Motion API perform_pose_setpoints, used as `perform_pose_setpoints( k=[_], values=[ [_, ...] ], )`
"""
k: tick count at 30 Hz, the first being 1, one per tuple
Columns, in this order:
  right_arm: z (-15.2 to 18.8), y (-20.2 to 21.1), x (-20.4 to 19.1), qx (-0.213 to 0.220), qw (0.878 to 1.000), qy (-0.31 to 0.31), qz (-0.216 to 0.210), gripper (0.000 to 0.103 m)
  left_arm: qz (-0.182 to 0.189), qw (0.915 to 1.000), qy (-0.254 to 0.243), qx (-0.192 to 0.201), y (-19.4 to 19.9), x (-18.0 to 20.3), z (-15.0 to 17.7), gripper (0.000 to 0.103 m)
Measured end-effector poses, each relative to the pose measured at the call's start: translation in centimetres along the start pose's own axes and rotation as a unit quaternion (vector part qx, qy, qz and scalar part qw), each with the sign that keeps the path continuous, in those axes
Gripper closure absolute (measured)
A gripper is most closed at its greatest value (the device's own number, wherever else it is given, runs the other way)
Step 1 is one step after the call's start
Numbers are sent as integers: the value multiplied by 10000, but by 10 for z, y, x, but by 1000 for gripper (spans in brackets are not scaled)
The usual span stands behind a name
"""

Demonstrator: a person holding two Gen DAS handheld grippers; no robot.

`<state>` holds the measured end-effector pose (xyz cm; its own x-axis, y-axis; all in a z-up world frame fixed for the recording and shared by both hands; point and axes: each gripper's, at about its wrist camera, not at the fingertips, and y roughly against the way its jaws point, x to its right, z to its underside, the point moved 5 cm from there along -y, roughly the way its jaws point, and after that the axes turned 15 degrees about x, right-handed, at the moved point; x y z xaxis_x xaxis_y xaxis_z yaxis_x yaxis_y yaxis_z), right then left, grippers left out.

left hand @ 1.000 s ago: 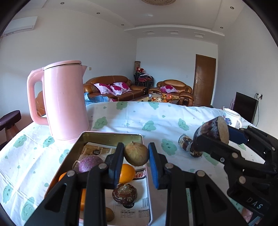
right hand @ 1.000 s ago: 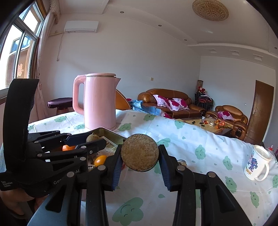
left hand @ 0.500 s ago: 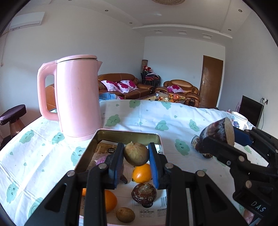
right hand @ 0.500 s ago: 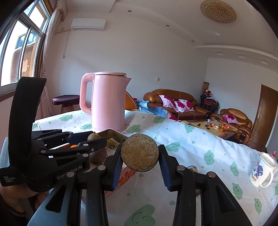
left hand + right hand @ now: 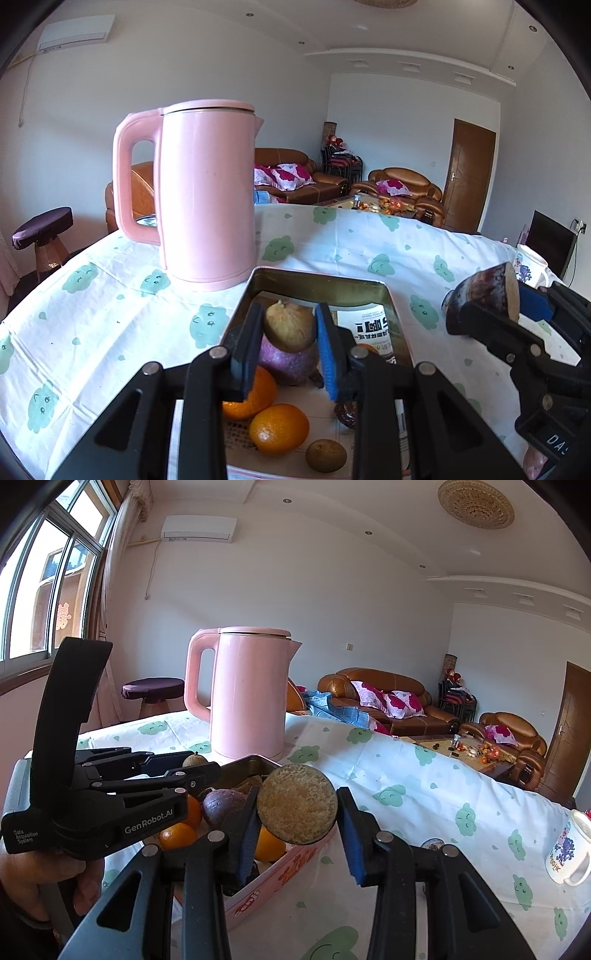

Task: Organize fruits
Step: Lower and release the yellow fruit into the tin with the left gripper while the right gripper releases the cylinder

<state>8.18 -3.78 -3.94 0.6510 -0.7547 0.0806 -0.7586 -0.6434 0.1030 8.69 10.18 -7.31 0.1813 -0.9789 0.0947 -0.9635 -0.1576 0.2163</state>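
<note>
My left gripper [image 5: 289, 345] clamped a tan round fruit [image 5: 289, 326] above the gold rectangular metal tin [image 5: 320, 286]. My right gripper [image 5: 296, 832] gripped a dark, flat-cut chunk [image 5: 297, 809], possibly taro, beside the tin.

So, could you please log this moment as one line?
left claw: shut on tan fruit over tin | right claw: shut on cut fruit

The kettle [image 5: 207, 195] stands on the surface [image 5: 110, 314] at 11 o'clock of the tray [image 5: 317, 286]; oranges [image 5: 279, 428] lie in the tray; the mug [image 5: 530, 266] sits far off at 3 o'clock, sofas [image 5: 295, 181] behind at 12
</note>
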Motion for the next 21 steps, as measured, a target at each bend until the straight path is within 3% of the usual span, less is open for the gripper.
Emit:
perform_pose_setpoints(
  k=[21],
  values=[
    [12, -26, -30, -235, 9994, 66, -254, 61, -116, 9993, -11, -353, -13, -15, 11, 73]
  ],
)
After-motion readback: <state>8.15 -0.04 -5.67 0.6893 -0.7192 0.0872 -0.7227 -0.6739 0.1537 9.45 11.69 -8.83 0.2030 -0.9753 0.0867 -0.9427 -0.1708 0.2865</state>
